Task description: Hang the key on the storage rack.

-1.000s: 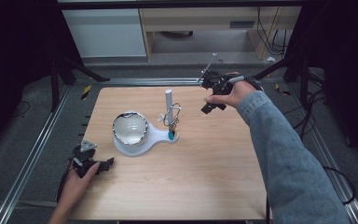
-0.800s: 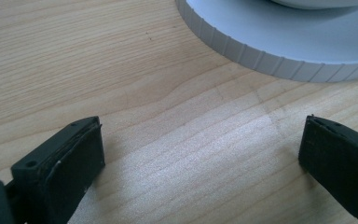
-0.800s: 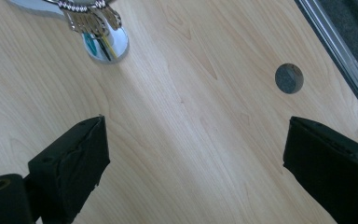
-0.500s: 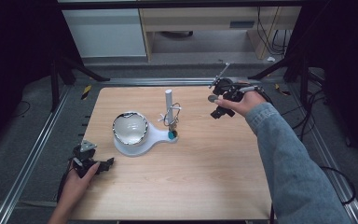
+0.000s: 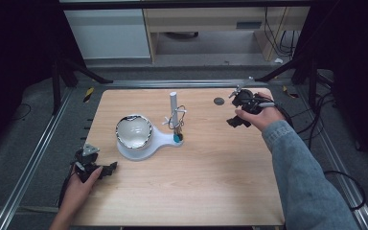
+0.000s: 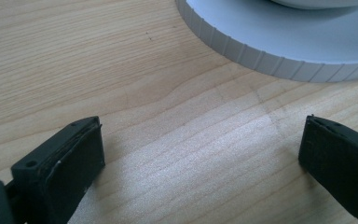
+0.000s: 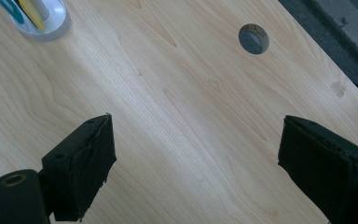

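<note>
A white stand [image 5: 159, 140] sits mid-table and carries a dark-rimmed white bowl [image 5: 134, 131], an upright white post [image 5: 173, 101] and a wire loop [image 5: 177, 117] with a teal piece at its foot. My left gripper [image 5: 106, 168] rests at the table's near left corner, open. In the left gripper view its jaws [image 6: 200, 140] stand wide apart over bare wood, with the stand's ribbed rim [image 6: 279, 58] just ahead. My right gripper [image 5: 235, 120] hovers at the far right, open and holding nothing [image 7: 196, 140]. The stand's small end [image 7: 42, 18] lies beyond it.
A round grey hole [image 5: 219, 100] is set in the tabletop near the right gripper and shows as the hole [image 7: 254, 38] in the right gripper view. Metal rails [image 5: 38, 158] run along the table's sides. Cables lie on the floor at right.
My right gripper has moved rightward and slightly nearer, away from the stand. The left gripper has stayed put.
</note>
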Action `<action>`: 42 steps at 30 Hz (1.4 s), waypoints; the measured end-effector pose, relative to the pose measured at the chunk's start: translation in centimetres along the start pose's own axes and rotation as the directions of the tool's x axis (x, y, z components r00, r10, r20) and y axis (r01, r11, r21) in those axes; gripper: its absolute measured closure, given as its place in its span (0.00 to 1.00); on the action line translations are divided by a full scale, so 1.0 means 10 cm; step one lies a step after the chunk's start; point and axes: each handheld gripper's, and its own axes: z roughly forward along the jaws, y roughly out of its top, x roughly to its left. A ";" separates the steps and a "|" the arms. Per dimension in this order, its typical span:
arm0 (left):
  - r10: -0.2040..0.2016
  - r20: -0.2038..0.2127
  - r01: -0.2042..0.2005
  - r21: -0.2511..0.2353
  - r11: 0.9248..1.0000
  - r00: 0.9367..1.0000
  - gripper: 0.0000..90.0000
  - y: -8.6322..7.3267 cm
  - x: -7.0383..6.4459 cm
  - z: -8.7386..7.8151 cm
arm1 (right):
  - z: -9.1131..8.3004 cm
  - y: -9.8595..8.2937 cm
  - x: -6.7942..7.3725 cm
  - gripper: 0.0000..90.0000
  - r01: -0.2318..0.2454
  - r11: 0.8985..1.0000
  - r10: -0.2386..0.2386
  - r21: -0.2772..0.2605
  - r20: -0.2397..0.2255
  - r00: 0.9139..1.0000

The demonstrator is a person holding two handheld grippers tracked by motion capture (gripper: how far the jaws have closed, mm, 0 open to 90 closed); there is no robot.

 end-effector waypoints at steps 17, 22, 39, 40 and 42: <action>0.000 0.000 0.000 0.000 1.000 1.000 0.00 0.00 0.00 0.00 | 0.22 -0.52 0.07 0.12 -0.020 0.997 0.024 -0.073 0.057 0.998; 0.000 0.000 0.000 0.000 1.000 1.000 0.00 0.00 0.00 0.00 | 0.32 -0.70 0.10 0.12 -0.033 0.996 0.037 -0.078 0.053 0.998; 0.000 0.000 0.000 0.000 1.000 1.000 0.00 0.00 0.00 0.00 | 0.74 -1.21 0.29 0.10 -0.124 0.989 0.124 -0.079 -0.004 0.992; 0.000 0.000 0.000 0.000 1.000 1.000 0.00 0.00 0.00 0.00 | 0.76 -1.24 0.29 0.10 -0.130 0.988 0.130 -0.080 -0.007 0.992; 0.000 0.000 0.000 0.000 1.000 1.000 0.00 0.00 0.00 0.00 | 0.79 -1.29 0.28 0.10 -0.162 0.981 0.161 -0.105 -0.013 0.987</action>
